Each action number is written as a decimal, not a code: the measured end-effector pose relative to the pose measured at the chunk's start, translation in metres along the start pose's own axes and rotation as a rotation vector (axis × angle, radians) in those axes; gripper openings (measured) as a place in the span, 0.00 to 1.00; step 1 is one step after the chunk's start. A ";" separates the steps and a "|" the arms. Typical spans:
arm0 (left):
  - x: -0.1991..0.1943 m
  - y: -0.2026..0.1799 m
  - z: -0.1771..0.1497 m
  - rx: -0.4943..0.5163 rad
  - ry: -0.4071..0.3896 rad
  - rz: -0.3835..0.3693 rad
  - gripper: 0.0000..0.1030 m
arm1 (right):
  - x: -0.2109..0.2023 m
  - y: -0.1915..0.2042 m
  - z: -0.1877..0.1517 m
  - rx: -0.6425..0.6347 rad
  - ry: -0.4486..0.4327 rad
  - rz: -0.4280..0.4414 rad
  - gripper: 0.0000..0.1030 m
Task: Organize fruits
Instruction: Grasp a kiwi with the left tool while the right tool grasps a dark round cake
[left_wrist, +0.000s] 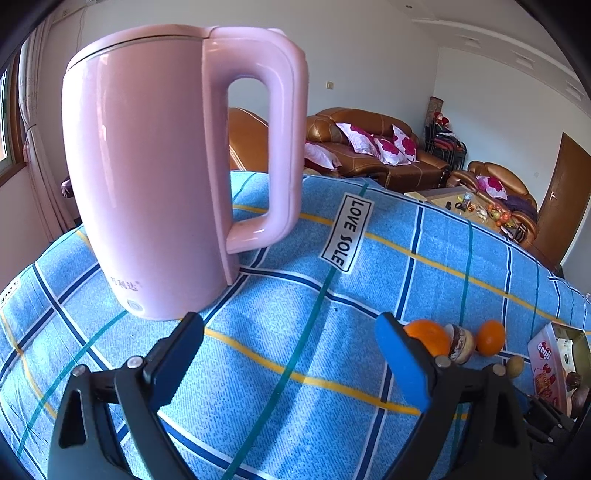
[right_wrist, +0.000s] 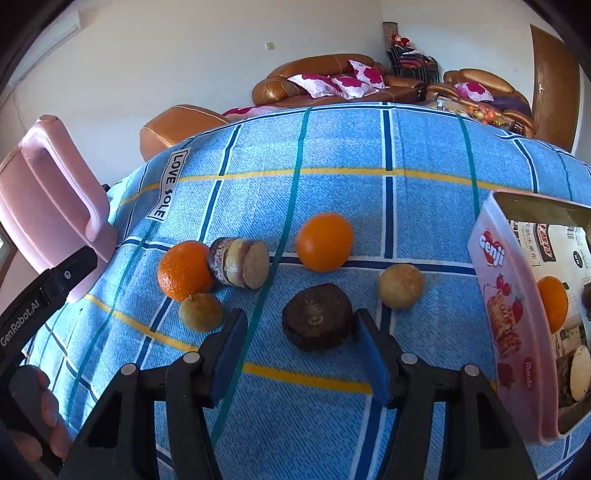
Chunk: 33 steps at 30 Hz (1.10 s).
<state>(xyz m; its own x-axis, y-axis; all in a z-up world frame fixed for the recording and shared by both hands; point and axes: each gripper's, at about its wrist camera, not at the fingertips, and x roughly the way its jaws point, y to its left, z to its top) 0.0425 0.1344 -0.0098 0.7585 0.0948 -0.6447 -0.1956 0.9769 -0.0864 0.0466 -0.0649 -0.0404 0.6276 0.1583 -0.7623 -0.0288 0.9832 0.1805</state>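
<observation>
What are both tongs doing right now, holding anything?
Left tongs: open, empty, over bare cloth near the pink kettle.
Right tongs: open, holding nothing, around the dark brown fruit.

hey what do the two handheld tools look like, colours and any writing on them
Both tools are black plastic with silver rivets at the finger pivots. The left tool and right tool each have two fingers faced with blue pads. In the right wrist view, the left tool's black body carries white lettering reading GenRobot.AI.
</observation>
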 end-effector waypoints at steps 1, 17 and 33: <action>0.000 -0.001 0.000 0.006 0.002 -0.011 0.92 | 0.000 0.001 0.000 -0.007 0.002 0.006 0.41; -0.001 -0.064 -0.024 0.228 0.118 -0.381 0.45 | -0.078 -0.012 -0.033 -0.141 -0.241 0.000 0.36; 0.031 -0.107 -0.036 0.265 0.243 -0.358 0.27 | -0.093 -0.042 -0.026 -0.058 -0.289 0.010 0.36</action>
<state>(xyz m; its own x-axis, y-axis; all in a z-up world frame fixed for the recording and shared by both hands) 0.0648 0.0257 -0.0480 0.5762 -0.2711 -0.7710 0.2383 0.9581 -0.1587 -0.0304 -0.1185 0.0069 0.8224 0.1434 -0.5505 -0.0750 0.9866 0.1450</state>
